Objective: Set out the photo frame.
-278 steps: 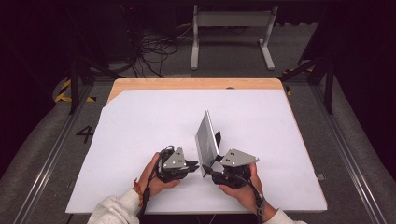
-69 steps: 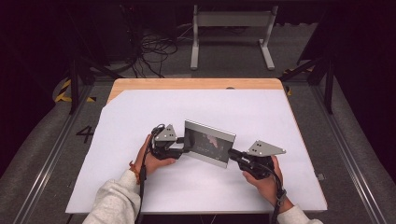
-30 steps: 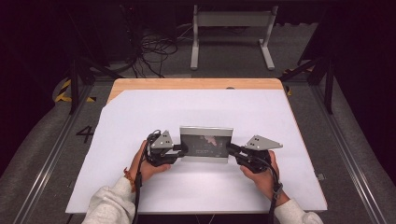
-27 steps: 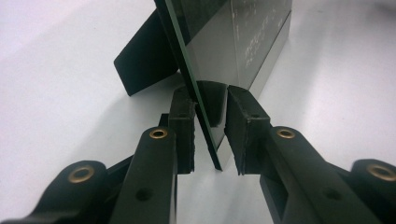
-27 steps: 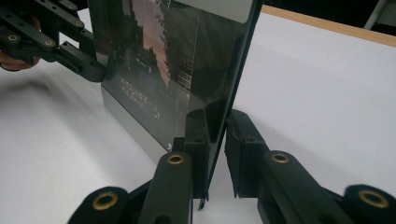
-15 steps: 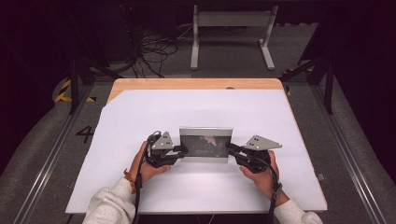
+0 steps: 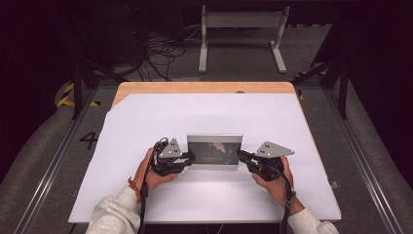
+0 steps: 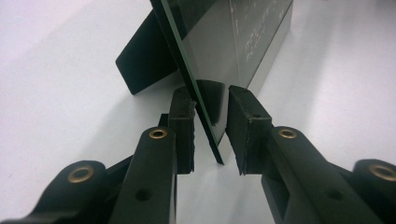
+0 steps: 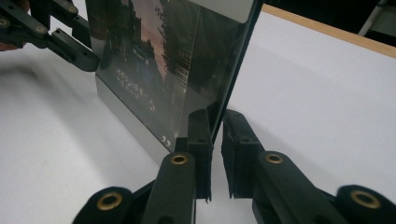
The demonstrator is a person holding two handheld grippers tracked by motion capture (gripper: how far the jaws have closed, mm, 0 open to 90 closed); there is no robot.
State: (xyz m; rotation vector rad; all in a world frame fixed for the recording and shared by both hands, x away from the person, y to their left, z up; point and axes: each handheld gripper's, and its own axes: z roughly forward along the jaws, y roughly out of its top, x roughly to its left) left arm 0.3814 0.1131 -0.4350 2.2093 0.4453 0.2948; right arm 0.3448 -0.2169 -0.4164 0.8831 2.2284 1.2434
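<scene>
Tool left (image 7: 187,157) and tool right (image 7: 242,156) each pinch an end of my picture frame (image 7: 215,151), which stands upright on the bench (image 7: 292,126). Next, I judge, comes a gentle release.

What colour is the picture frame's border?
Silver-grey picture frame border around a dark glossy picture; clearest in the high view.

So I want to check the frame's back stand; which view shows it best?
The left gripper view: the black stand props the picture frame from behind. The high view shows the frame's front, the right gripper view its glass face and edge.
</scene>
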